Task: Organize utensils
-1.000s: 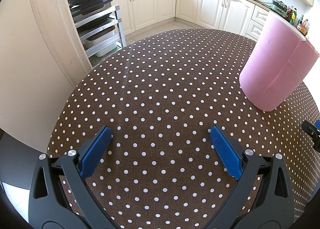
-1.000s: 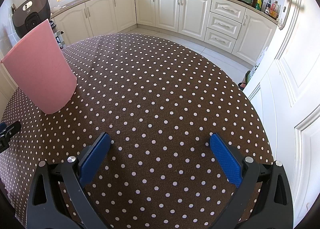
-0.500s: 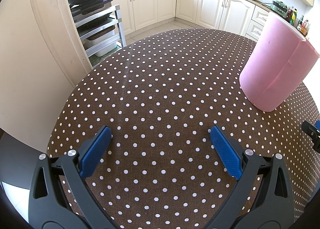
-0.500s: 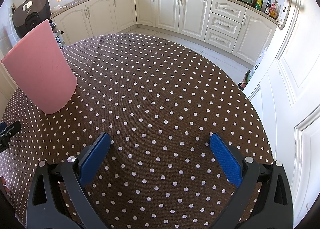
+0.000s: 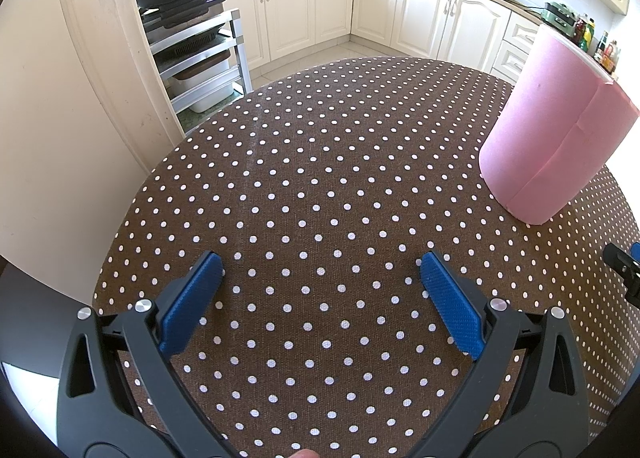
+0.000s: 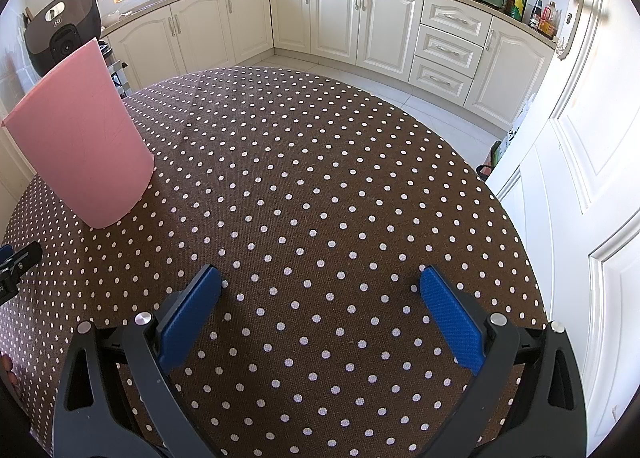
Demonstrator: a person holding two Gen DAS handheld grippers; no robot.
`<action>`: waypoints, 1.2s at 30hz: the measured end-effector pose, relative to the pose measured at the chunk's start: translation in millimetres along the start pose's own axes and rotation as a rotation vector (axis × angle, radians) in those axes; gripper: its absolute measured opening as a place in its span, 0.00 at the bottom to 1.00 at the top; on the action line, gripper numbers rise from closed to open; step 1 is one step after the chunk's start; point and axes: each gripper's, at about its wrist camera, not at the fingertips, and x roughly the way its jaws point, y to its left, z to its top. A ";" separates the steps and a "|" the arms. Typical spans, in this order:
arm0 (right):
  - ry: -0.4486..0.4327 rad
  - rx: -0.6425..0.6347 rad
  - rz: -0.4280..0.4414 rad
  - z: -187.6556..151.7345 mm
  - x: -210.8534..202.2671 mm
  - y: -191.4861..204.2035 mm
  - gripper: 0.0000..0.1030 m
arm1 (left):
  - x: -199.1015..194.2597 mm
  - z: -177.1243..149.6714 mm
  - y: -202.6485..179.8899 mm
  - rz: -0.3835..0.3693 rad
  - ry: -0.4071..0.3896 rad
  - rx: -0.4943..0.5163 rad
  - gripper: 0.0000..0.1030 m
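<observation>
A tall pink container (image 5: pixel 556 129) stands upright on the round table with the brown polka-dot cloth (image 5: pixel 320 185). It also shows in the right wrist view (image 6: pixel 84 145) at the left. No utensils are visible in either view; the container's inside is hidden. My left gripper (image 5: pixel 320 270) is open and empty, low over the cloth, with the container to its far right. My right gripper (image 6: pixel 320 284) is open and empty, with the container to its far left. The tip of the other gripper shows at each view's edge.
The table edge (image 6: pixel 516 225) curves away on the right, close to a white door (image 6: pixel 592 161). A metal rack with an appliance (image 5: pixel 192 29) stands beyond the table's left side. White kitchen cabinets (image 6: pixel 360 25) line the far wall.
</observation>
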 end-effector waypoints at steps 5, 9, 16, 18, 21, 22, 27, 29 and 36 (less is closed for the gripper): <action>0.000 0.000 -0.001 -1.1 2.5 0.3 0.94 | 0.9 0.8 -0.4 0.000 0.000 0.001 0.94; 0.000 0.000 -0.001 -0.7 1.8 0.2 0.94 | 1.3 1.0 -0.3 0.002 0.001 0.002 0.94; 0.000 0.000 -0.001 -0.5 1.7 0.2 0.94 | 1.6 1.1 -0.4 0.002 0.001 0.002 0.94; 0.000 0.000 -0.001 -1.1 1.2 0.1 0.94 | 1.6 1.2 -0.4 0.002 0.001 0.003 0.94; 0.000 0.000 -0.001 -0.7 1.5 0.3 0.94 | 1.7 1.1 -0.3 0.003 0.000 0.002 0.94; -0.001 0.000 -0.001 -1.1 1.2 0.1 0.94 | 1.7 1.2 -0.4 0.002 0.001 0.002 0.94; 0.000 0.000 -0.001 -0.5 1.4 0.3 0.94 | 1.7 1.0 -0.6 0.002 0.000 0.002 0.94; -0.001 0.000 -0.001 -0.6 1.2 0.2 0.94 | 1.7 1.0 -0.6 0.002 0.000 0.002 0.94; -0.001 0.000 -0.001 -0.5 1.1 0.1 0.94 | 1.8 1.0 -0.6 0.002 0.000 0.002 0.94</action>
